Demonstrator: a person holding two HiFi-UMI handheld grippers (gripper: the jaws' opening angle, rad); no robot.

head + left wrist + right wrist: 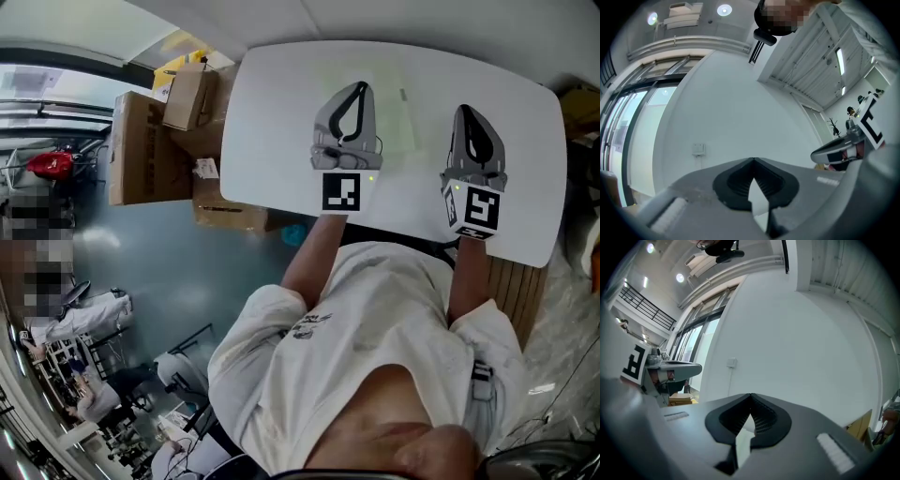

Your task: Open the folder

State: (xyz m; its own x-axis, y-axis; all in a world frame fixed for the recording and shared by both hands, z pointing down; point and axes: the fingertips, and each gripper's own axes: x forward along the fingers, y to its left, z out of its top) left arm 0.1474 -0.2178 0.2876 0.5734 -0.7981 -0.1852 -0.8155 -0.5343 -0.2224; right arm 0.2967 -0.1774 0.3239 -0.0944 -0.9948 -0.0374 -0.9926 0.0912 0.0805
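Note:
A pale, see-through folder (389, 108) lies flat on the white table (272, 122), faint against the top, with a small dark mark near its right edge. My left gripper (359, 85) hovers over the folder's left part, jaws shut with nothing between them. To the right of the folder my right gripper (466, 109) is also shut and empty. In the left gripper view the fingertips (753, 160) meet against a white wall, and the right gripper view shows its closed tips (751, 395) the same way. Neither gripper view shows the folder.
Cardboard boxes (150, 141) are stacked on the floor against the table's left side. A slatted wooden panel (517, 291) stands by the near right corner. People sit at the far left. A wall switch (698, 148) is ahead.

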